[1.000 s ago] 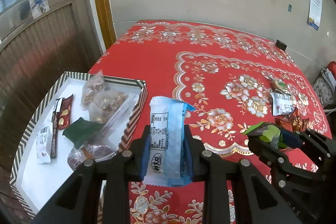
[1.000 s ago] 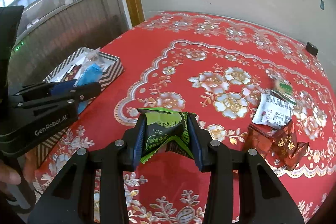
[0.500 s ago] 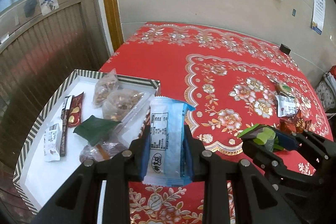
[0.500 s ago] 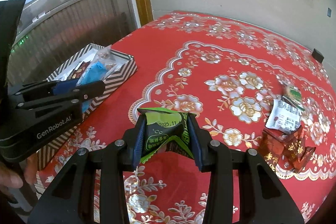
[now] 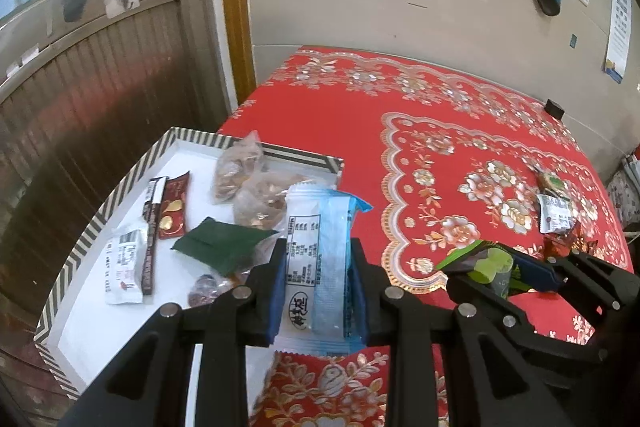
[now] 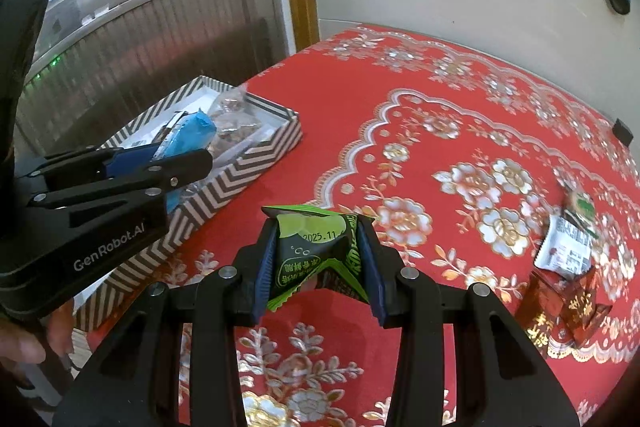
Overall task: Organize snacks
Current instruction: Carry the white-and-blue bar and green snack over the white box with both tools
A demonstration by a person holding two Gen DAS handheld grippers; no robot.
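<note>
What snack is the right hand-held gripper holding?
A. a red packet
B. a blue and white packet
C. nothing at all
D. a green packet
D. In the right wrist view, the right hand-held gripper is shut on a green packet, its blue pads pressing both sides. The blue and white packet sits in the left hand-held gripper instead, by the striped box.
</note>
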